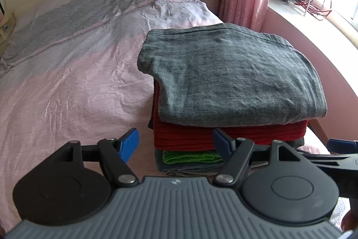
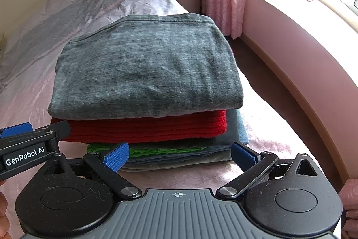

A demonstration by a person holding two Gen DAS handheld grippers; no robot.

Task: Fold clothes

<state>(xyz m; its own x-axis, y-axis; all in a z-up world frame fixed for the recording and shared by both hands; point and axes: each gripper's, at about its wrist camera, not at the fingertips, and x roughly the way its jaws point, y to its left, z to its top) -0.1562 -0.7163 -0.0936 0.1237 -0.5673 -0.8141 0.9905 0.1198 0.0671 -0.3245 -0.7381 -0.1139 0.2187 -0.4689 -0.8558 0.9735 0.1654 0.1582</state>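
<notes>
A pile of folded clothes sits on the pink bed cover. On top of the pile lies a soft grey folded top. Right under it is a red knitted sweater, and under that a bright green cloth and some blue-grey clothes. The left gripper waits just in front of the pile, jaws wide apart, holding nothing. The right gripper waits there too, jaws wide apart and empty.
</notes>
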